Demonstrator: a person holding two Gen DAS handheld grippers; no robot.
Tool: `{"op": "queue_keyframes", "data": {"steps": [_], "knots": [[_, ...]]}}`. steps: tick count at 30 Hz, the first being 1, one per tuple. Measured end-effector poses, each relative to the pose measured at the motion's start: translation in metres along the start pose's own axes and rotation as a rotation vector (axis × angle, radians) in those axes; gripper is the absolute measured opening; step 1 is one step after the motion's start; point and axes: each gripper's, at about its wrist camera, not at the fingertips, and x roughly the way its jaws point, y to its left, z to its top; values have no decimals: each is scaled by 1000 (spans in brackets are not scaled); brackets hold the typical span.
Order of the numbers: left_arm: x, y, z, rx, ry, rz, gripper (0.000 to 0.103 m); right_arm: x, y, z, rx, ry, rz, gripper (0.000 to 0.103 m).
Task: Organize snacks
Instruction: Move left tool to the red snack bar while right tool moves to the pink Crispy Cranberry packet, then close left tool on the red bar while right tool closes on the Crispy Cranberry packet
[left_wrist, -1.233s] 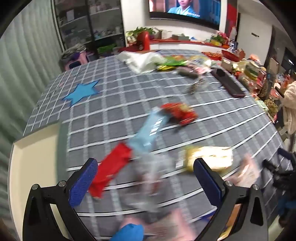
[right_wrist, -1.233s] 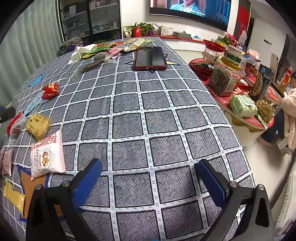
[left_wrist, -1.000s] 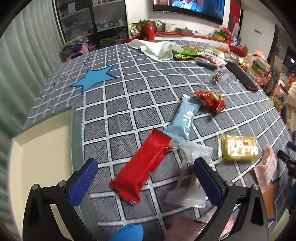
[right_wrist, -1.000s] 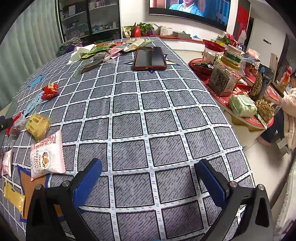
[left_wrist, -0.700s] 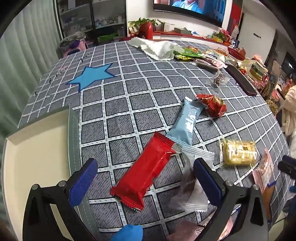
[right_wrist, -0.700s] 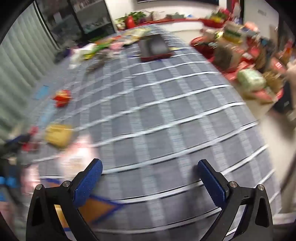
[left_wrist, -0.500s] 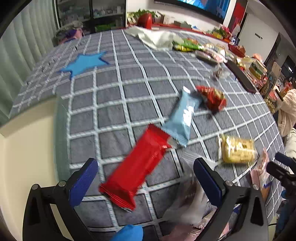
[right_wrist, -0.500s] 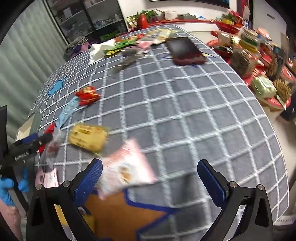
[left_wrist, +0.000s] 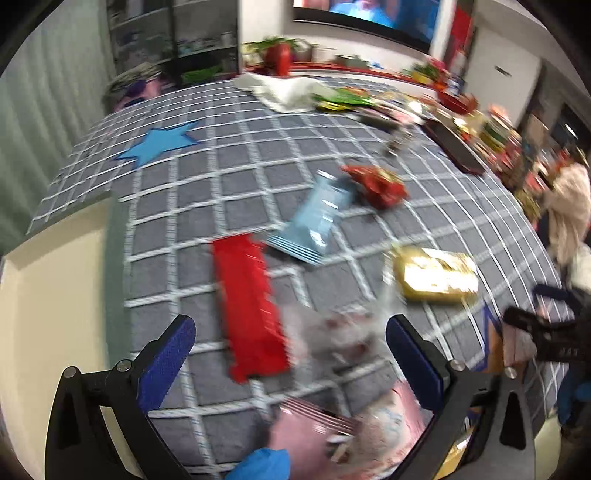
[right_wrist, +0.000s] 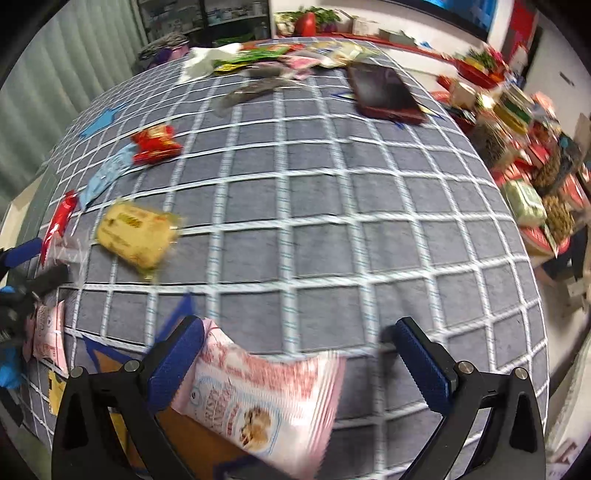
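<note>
Both grippers hang wide open and hold nothing: the left gripper (left_wrist: 288, 354) frames the red wrapper (left_wrist: 249, 310) and a blurred clear packet (left_wrist: 340, 336), the right gripper (right_wrist: 299, 354) frames the pink cookie bag (right_wrist: 266, 398), likely picking targets. Beyond the cookie bag the checked cloth (right_wrist: 332, 206) lies bare toward the phone (right_wrist: 382, 92); its edge drops away to the right.

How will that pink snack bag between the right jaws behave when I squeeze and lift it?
The pink snack bag looks like thin, puffy film, so it will probably crumple and sag. Likely light. Its glossy wrapper may slip, and the cookies pictured on it could crack under a hard squeeze.
</note>
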Motion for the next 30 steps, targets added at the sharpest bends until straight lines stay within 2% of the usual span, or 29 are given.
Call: {"op": "queue_keyframes", "data": {"steps": [2, 4, 5, 6, 7, 9, 10, 11, 12, 14, 16, 17, 18, 19, 22, 24, 25, 28, 30], "knots": [[-24, 71, -4, -38, 35, -2, 103, 0, -2, -1, -4, -18, -14, 103], [-36, 109, -1, -56, 56, 4, 103, 0, 0, -3, -18, -47, -28, 103], [-38, 117, 25, -74, 71, 11, 103, 0, 0, -5, -13, -62, -27, 103], [-33, 107, 45, -81, 81, 18, 103, 0, 1, -6, -14, -72, -28, 103], [-40, 127, 48, -91, 87, 18, 103, 0, 1, -6, -16, -78, -26, 103], [-50, 166, 75, -96, 109, 23, 103, 0, 0, -7, -34, -85, -17, 103], [-40, 145, 114, -84, 127, 40, 103, 1, 0, -5, -46, -84, -11, 103], [-35, 153, 137, -82, 139, 48, 103, 1, -2, -3, -61, -78, -2, 103], [-17, 123, 165, -85, 149, 61, 103, 1, -3, 0, -73, -51, 6, 103], [-10, 107, 179, -96, 147, 74, 103, -2, -8, 5, -52, -3, 48, 103], [-3, 51, 167, -94, 132, 107, 103, -11, -13, 7, -30, 4, 142, 103], [-3, 39, 170, -94, 135, 126, 103, -15, -13, 7, -46, 11, 170, 103], [-15, 60, 154, -94, 145, 131, 103, -18, -11, 5, -73, 19, 183, 103], [-22, 88, 157, -94, 159, 127, 103, -20, -7, 3, -109, 25, 187, 103], [-43, 123, 176, -91, 174, 133, 103, -22, 10, -12, -268, 39, 153, 103], [-60, 161, 185, -79, 186, 145, 103, -18, 25, -23, -363, 44, 107, 103], [-65, 170, 186, -69, 191, 155, 103, -14, 29, -29, -386, 51, 89, 103], [-81, 209, 200, 8, 201, 204, 103, -11, 27, -28, -363, 50, 123, 103], [-99, 256, 214, 23, 176, 189, 103, -9, 25, -26, -361, 51, 124, 103]]}}
